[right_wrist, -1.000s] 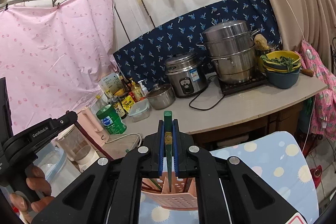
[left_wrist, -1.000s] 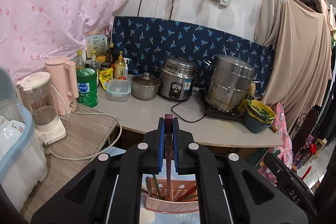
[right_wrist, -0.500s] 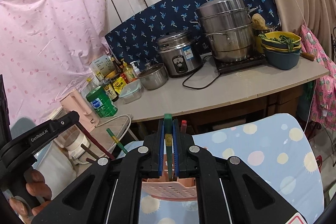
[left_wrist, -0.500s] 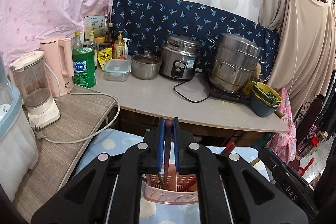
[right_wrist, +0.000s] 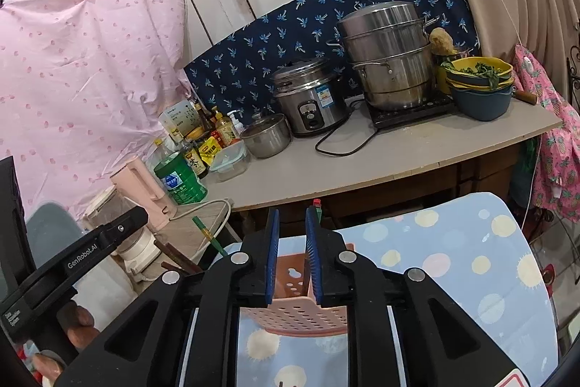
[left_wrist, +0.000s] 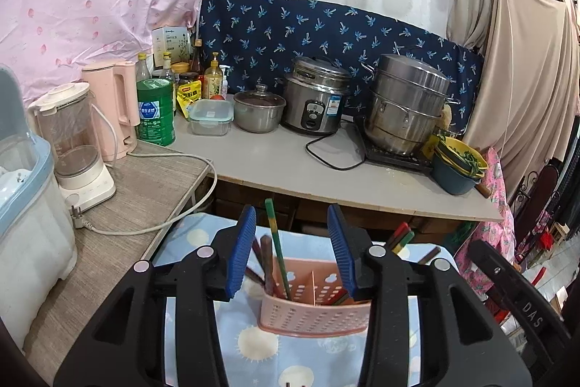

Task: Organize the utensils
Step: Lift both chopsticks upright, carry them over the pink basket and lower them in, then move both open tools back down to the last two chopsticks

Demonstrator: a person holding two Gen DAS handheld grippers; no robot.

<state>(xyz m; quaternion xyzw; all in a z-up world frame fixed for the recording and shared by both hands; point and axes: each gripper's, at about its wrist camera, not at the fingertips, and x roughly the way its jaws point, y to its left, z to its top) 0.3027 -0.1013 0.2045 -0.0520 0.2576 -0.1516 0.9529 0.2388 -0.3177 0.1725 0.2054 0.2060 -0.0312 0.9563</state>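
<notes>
Blue ribbed pads line both grippers. The left gripper (left_wrist: 291,242) is opening; a green chopstick (left_wrist: 277,249) and a brown one (left_wrist: 267,263) stand in the gap, touching neither pad, their lower ends in the left compartment of the pink caddy (left_wrist: 311,314) just below the fingertips. More sticks lean out at the caddy's right end. The right gripper (right_wrist: 291,242) is also opening, its gap narrower; a dark stick with a red and green tip (right_wrist: 317,207) rises close against the right pad, and I cannot tell whether it touches. The caddy (right_wrist: 293,314) sits under these fingers too, on a blue dotted cloth (right_wrist: 453,263) near its back edge.

Only the right view shows the left tool's handle, marked "GenRobot.AI", with a hand (right_wrist: 69,332) around it. Only the left view shows "DAS" on the other handle, and the blender's loose plug (left_wrist: 78,218) on the side table.
</notes>
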